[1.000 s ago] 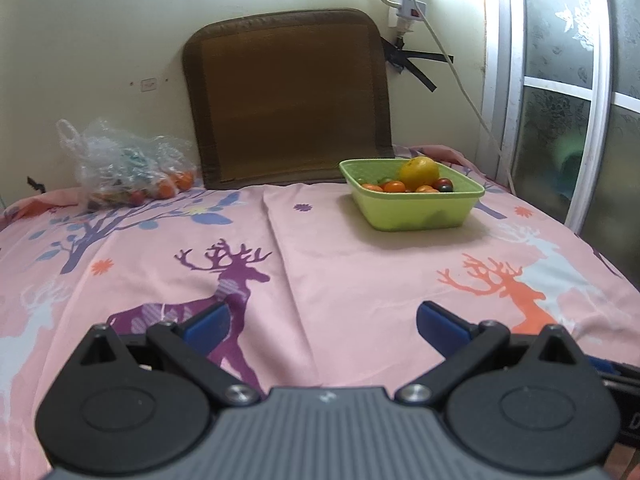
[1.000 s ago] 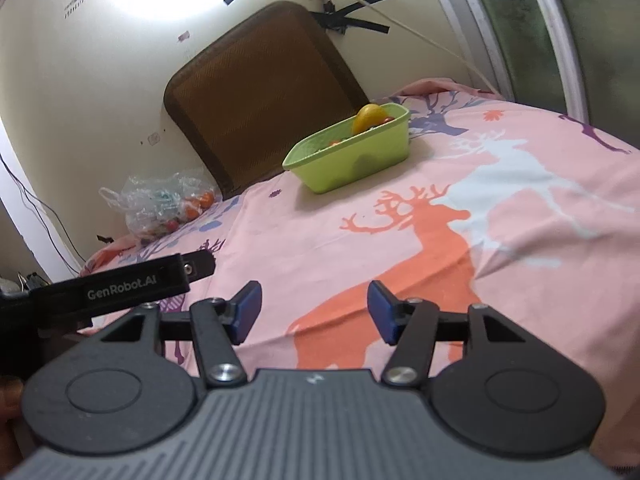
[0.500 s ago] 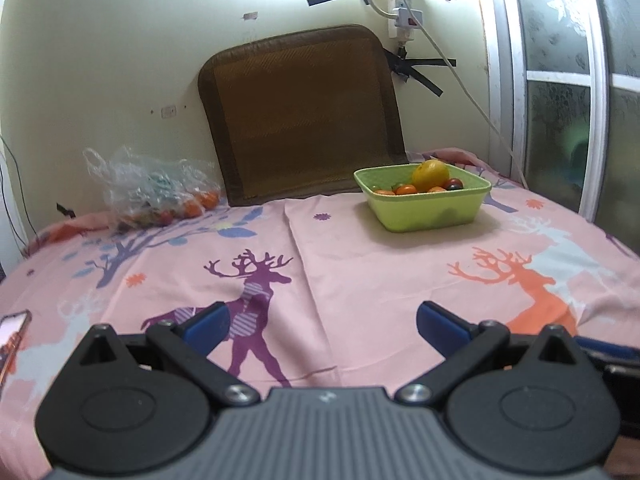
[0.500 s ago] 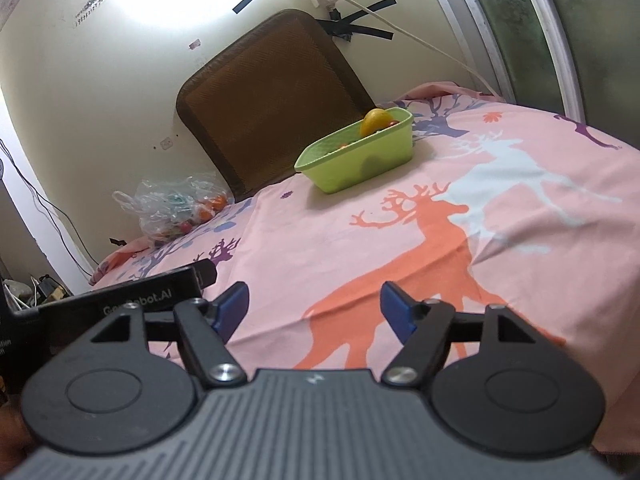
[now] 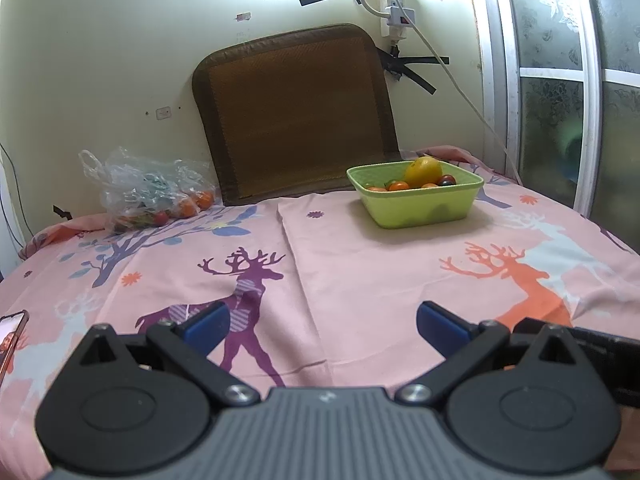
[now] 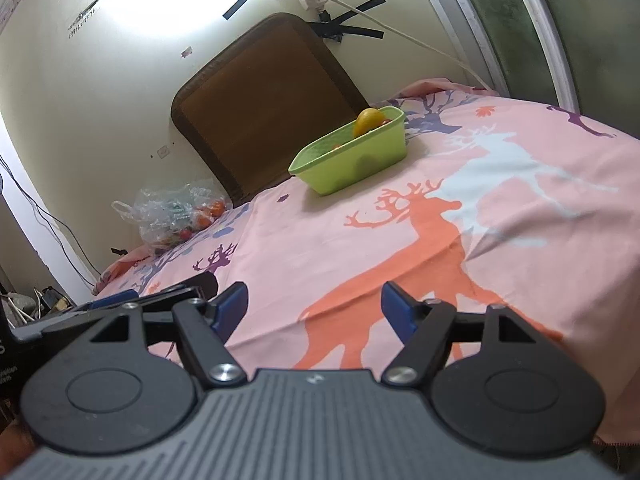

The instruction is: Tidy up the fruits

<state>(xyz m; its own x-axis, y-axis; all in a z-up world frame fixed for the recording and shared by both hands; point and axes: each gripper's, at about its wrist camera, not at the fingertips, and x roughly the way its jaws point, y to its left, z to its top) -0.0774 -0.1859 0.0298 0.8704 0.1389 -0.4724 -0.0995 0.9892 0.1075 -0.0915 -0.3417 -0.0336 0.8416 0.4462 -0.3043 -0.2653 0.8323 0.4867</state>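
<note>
A lime-green basket [image 5: 424,206] [image 6: 352,162] stands at the back right of the pink deer-print cloth [image 5: 328,248] [image 6: 400,220]. It holds a large yellow fruit [image 5: 423,169] [image 6: 367,120] and several small orange and dark fruits. At the back left lies a clear plastic bag [image 5: 148,190] [image 6: 176,216] with more small orange and red fruits inside. My left gripper [image 5: 322,324] hovers over the near edge, open and empty. My right gripper [image 6: 314,306] is open and empty too, well short of the basket. The left gripper's blue fingers [image 6: 112,299] show at the lower left of the right wrist view.
A brown woven mat [image 5: 296,116] leans against the back wall behind the basket. A power strip with a white cable [image 5: 394,12] hangs above it. A frosted glass door [image 5: 560,92] stands at the right. A phone [image 5: 10,334] lies at the cloth's left edge.
The right gripper's jaws have spread wider. The left wrist view has tipped so that more of the near cloth and the phone show. Basket and bag have not moved.
</note>
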